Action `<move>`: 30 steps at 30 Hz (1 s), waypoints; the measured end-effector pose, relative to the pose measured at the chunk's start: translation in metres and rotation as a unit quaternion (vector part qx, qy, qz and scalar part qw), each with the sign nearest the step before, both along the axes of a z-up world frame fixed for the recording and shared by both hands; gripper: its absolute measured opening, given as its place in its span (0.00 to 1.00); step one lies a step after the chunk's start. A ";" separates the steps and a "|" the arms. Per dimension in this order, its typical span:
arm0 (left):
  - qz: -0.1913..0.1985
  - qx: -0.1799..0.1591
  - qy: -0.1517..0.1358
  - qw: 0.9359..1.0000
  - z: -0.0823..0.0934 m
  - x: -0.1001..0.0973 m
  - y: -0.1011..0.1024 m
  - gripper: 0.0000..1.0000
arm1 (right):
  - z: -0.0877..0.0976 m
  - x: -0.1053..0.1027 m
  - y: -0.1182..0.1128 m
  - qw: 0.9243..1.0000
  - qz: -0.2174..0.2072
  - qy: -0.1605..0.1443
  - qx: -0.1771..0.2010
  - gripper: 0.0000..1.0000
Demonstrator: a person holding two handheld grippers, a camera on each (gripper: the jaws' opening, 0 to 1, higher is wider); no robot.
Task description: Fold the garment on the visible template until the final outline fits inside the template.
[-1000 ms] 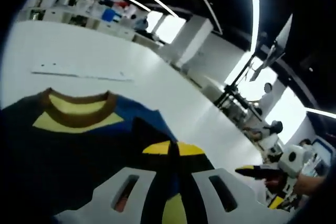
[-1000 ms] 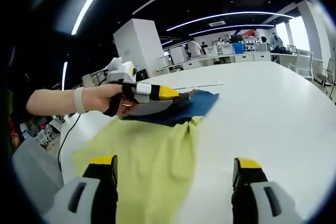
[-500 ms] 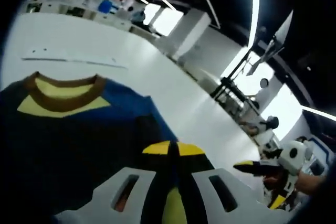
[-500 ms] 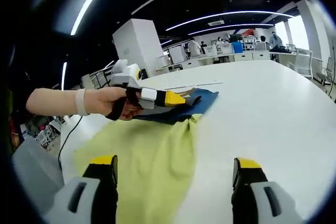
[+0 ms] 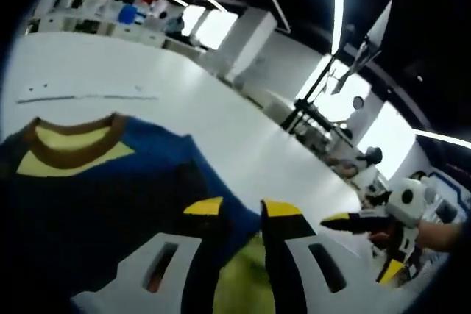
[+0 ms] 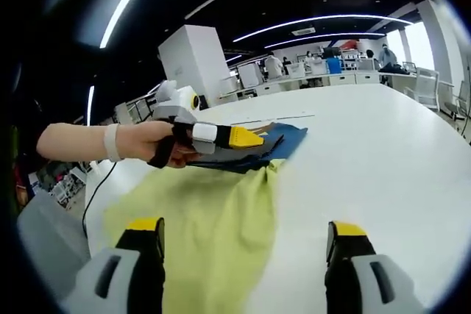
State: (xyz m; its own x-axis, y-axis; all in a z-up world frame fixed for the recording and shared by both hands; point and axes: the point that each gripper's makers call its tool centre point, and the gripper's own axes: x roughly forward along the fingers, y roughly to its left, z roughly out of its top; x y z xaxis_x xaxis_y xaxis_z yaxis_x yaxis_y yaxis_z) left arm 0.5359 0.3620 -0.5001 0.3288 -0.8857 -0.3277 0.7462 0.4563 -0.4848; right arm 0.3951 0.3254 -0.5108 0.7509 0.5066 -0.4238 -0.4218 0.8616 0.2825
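The garment is a dark blue shirt with a brown collar and yellow neck lining, lying flat on the white table. My left gripper is open just above the shirt's edge, and blue and yellow-green cloth shows in the gap between its yellow-tipped jaws. In the right gripper view the shirt's yellow-green part spreads toward me, with the blue part beyond it. My right gripper is open wide and holds nothing. A hand keeps the left gripper low over the blue cloth.
A thin pale strip lies on the table beyond the collar; the same strip shows behind the shirt. The right gripper enters from the right. Stands, desks and people sit at the room's edges. A table edge runs at left.
My left gripper's jaws, shut together on the cloth before, now stand apart; the fabric has been let go. The right gripper has not moved.
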 end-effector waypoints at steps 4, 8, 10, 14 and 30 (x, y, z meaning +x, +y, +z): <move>-0.033 0.015 -0.043 0.998 0.006 -0.006 -0.001 0.42 | 0.001 0.001 0.001 1.000 0.002 -0.001 0.001 0.92; -0.057 0.033 -0.068 0.996 0.006 -0.014 -0.001 0.62 | 0.001 0.001 0.003 1.000 0.004 0.000 0.000 0.92; -0.065 0.035 -0.075 0.994 0.007 -0.016 0.000 0.69 | 0.001 0.001 0.004 1.000 0.005 0.000 0.001 0.92; -0.082 0.036 -0.084 0.992 0.012 -0.024 0.007 0.76 | 0.002 0.000 0.003 1.000 0.007 0.001 -0.002 0.92; -0.080 0.035 -0.094 0.992 0.027 -0.045 0.061 0.80 | 0.006 -0.001 0.008 1.000 0.021 0.004 -0.014 0.92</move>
